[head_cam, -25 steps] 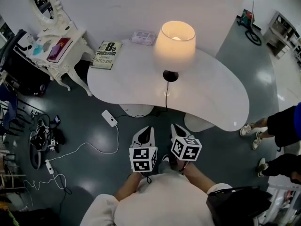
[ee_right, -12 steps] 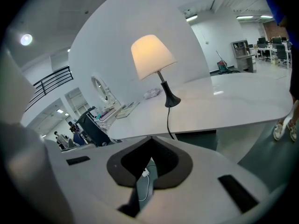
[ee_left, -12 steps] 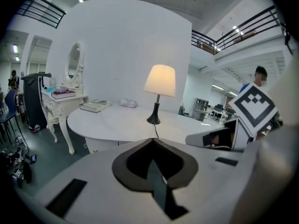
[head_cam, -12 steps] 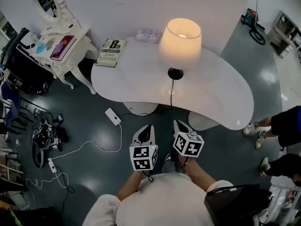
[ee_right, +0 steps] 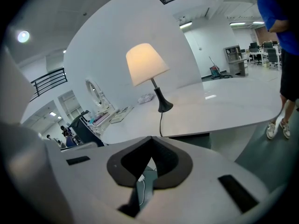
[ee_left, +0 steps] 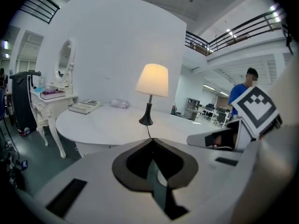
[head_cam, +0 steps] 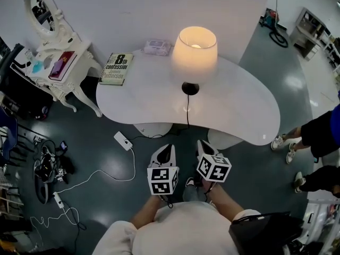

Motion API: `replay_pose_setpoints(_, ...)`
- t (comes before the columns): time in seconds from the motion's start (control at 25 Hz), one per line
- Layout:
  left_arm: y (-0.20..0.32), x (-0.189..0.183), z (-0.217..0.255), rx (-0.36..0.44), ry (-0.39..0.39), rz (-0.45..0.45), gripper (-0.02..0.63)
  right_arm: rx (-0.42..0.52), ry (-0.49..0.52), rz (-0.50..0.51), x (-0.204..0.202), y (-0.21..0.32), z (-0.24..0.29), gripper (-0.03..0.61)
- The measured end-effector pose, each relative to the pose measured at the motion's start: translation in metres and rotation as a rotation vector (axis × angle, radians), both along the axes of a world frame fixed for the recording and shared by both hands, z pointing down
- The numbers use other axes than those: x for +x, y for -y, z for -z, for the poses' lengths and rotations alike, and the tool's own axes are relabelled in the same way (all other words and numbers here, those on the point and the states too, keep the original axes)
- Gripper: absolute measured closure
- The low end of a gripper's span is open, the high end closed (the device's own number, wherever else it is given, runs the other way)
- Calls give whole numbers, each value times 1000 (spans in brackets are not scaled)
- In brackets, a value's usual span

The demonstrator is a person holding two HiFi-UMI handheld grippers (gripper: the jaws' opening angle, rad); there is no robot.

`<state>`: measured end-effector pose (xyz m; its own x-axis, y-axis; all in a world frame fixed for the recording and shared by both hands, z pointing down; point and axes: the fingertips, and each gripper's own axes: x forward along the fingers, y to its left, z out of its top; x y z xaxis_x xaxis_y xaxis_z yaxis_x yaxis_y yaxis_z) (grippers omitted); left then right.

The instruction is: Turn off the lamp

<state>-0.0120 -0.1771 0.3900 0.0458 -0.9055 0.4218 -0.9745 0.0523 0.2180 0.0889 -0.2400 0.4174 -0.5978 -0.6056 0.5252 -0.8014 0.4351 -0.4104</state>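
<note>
Lit up and glowing: the lamp (head_cam: 195, 49), near the back of the white table (head_cam: 239, 105), on a small black base (head_cam: 190, 87).

To do this step well:
- Look for the switch first. Cannot spot 1 on the base or along the black cord (head_cam: 187, 110); too small to tell from here.
- Follow the cord from the base, across the table top and over the front edge.
- Step closer before reaching.
- Use just 1 gripper and keep the other 1 back.
- Go slow and press softly, so as not to tip the lamp over.

Left gripper (head_cam: 166, 146): tips pressed together, holding nothing. Right gripper (head_cam: 202, 142): same, closed up and empty.

Both held low and close to the body, side by side, out over the dark floor (head_cam: 95, 147). Lamp straight ahead of both, higher up, well apart from the tips. Not touching the lamp, the cord or the table yet.
</note>
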Motion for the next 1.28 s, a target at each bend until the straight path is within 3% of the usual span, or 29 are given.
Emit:
replay_pose_setpoints(0.68, 1, 3, -51, -94, -50, -64, 604, -57, -57, -17, 8, -1, -51, 580)
replay_pose_setpoints(1.28, 27, 11, -134, -141, -64, -101, 604, -100, -68, -73, 24, 11, -136, 580)
